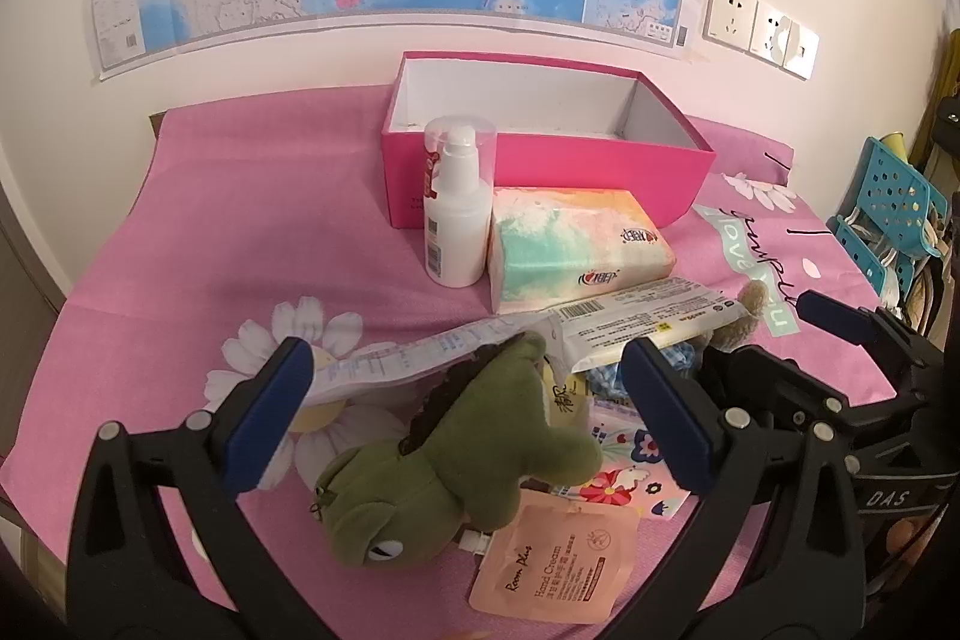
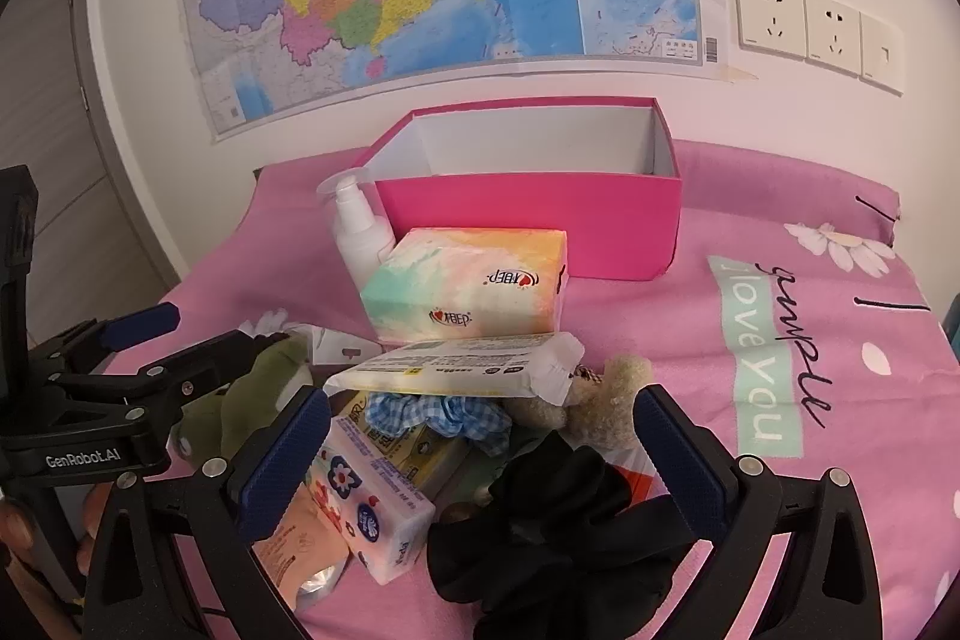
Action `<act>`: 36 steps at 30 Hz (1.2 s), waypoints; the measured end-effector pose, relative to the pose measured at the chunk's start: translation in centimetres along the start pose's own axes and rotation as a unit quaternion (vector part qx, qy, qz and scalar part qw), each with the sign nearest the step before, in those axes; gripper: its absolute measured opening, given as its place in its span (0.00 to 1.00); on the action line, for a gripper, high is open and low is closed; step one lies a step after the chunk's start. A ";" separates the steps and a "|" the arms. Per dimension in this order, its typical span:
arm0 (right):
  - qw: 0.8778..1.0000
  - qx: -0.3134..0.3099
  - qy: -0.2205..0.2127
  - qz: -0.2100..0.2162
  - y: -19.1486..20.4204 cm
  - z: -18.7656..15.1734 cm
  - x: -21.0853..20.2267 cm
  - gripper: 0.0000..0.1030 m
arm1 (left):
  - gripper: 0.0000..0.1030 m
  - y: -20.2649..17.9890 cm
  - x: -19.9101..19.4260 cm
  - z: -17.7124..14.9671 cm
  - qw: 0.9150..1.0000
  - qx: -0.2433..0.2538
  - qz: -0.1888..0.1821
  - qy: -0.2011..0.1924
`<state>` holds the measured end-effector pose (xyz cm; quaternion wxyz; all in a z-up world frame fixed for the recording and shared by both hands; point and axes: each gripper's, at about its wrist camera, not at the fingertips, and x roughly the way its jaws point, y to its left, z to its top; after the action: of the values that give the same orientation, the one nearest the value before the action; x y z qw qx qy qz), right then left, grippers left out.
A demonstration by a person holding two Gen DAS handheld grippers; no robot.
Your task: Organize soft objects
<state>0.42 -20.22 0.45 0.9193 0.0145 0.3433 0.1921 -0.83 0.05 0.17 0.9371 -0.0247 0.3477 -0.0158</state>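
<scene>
Before the pink box (image 1: 540, 172), we are holding both grippers' fingers (image 1: 270, 418) (image 2: 282, 466) fully open, empty, over the plush frog (image 1: 456, 460) and black scrunchie (image 2: 558, 526).

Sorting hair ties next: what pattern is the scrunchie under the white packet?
Blue-and-white gingham scrunchie, clearest in the right wrist view, tucked under the white packet.
</scene>
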 end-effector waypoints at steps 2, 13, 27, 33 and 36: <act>1.000 0.000 0.000 -0.001 0.0 0.0 0.0 1.00 | 1.00 0.0 0.0 0.0 1.000 -0.001 0.000 0.001; 1.000 0.005 0.001 0.005 -0.2 -0.2 -0.1 1.00 | 1.00 -0.2 -0.1 -0.2 1.000 -0.002 0.001 -0.001; 1.000 0.013 0.006 0.015 -0.2 -0.1 0.2 1.00 | 1.00 -0.2 0.0 -0.3 1.000 -0.001 0.001 -0.002; 1.000 0.016 0.007 0.019 -0.3 -0.2 0.4 1.00 | 1.00 -0.3 0.0 -0.3 1.000 -0.001 0.000 -0.002; 1.000 0.016 0.009 0.022 -0.3 -0.2 0.4 1.00 | 1.00 -0.3 0.0 -0.4 1.000 -0.001 0.000 -0.002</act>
<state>0.71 -20.37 0.03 0.9113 0.0347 0.3545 0.2067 -1.04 -0.23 -0.13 0.9376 -0.0259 0.3463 -0.0156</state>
